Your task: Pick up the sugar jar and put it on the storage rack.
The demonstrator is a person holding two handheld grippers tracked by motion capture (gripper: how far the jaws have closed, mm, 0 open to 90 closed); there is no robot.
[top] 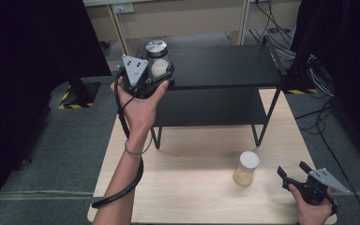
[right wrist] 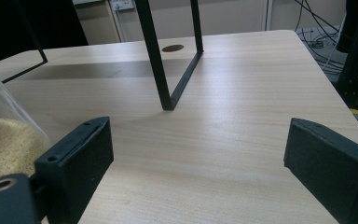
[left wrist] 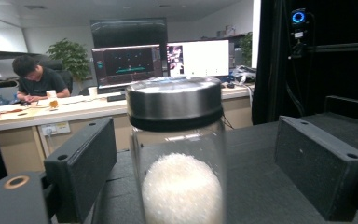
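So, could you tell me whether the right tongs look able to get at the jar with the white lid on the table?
Probably yes: the right tongs stand open beside the white-lidded jar, with bare wooden table between them and nothing in the way.

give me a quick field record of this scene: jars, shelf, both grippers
jar on shelf: clear glass jar with silver metal lid, white grains inside, upright on top of the black two-tier shelf
left gripper: jaws open around that jar, gaps show on both sides, pads not pressing
jar on table: clear jar with white lid, yellowish grains, upright on the light wooden table
right gripper: open, holding nothing, right of the white-lidded jar
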